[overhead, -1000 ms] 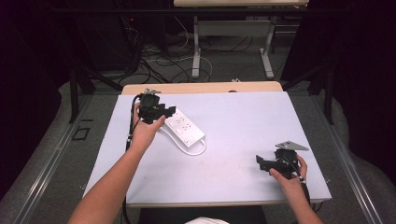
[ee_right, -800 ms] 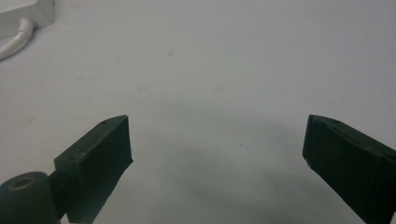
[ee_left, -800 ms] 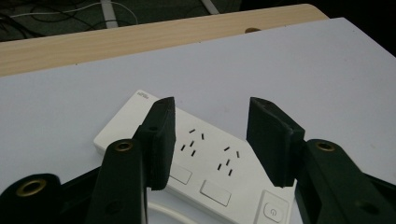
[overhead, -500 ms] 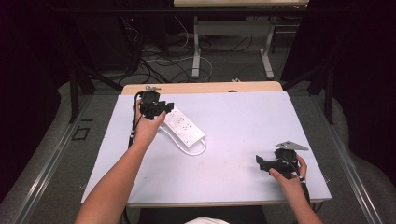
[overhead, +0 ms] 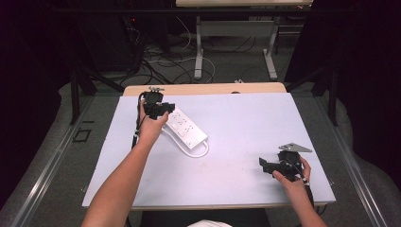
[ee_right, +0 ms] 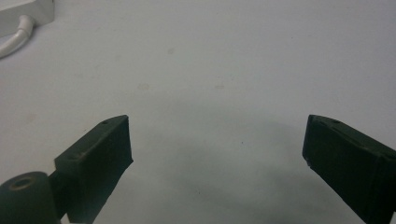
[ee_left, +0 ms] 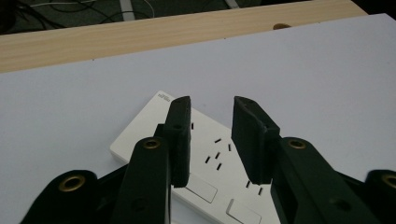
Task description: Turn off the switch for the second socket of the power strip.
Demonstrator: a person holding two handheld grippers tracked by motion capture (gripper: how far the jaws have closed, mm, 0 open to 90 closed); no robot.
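**Ana:** High view first: where is the power strip?

**Ben:** It lies flat on the white table, left of centre toward the far edge, set on a diagonal, with its white cord looping out at the near end.

**Ana:** And the left gripper?

**Ben:** It hangs over the strip's far end, jaws parted by a narrow gap with nothing between them. The left gripper view looks down through that gap at the socket slots, so I judge it is lined up on the strip's top face, perhaps for a switch.

**Ana:** What about the right gripper?

**Ben:** It is low at the near right corner, well apart from the strip. Its jaws are spread wide over bare table and empty; probably just parked out of the way.
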